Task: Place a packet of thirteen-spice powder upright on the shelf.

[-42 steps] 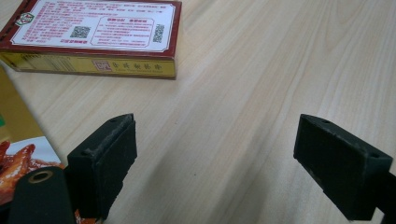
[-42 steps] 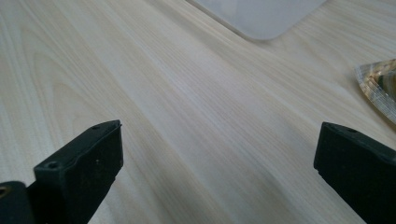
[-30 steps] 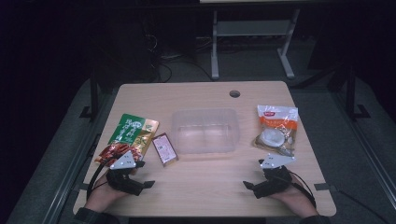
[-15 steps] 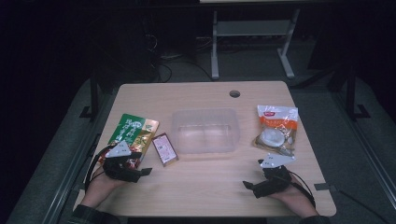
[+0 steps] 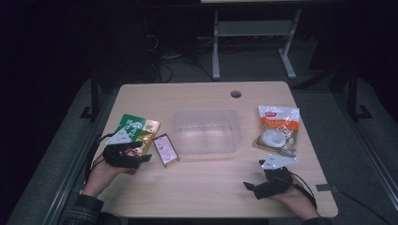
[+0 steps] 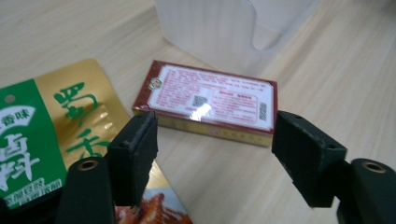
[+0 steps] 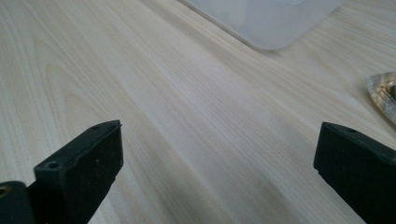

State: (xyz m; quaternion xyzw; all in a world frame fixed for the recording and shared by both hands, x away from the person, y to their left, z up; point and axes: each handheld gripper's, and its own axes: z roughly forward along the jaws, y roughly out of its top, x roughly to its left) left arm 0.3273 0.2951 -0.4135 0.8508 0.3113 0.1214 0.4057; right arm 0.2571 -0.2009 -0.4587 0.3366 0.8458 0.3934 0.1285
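Left gripper (image 6: 212, 154) closing, nothing gripped; red box (image 6: 205, 100) just ahead

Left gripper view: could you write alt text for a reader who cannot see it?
The left claw, jaws apart and just closing, points at a small red-edged box lying flat on the wooden table, untouched. A green and gold packet lies left of it, a clear plastic container behind.

Red-edged box (image 6: 205, 103) with white label; green-gold pouch (image 6: 51, 130); seemingly orange-white bag (image 5: 277, 127).
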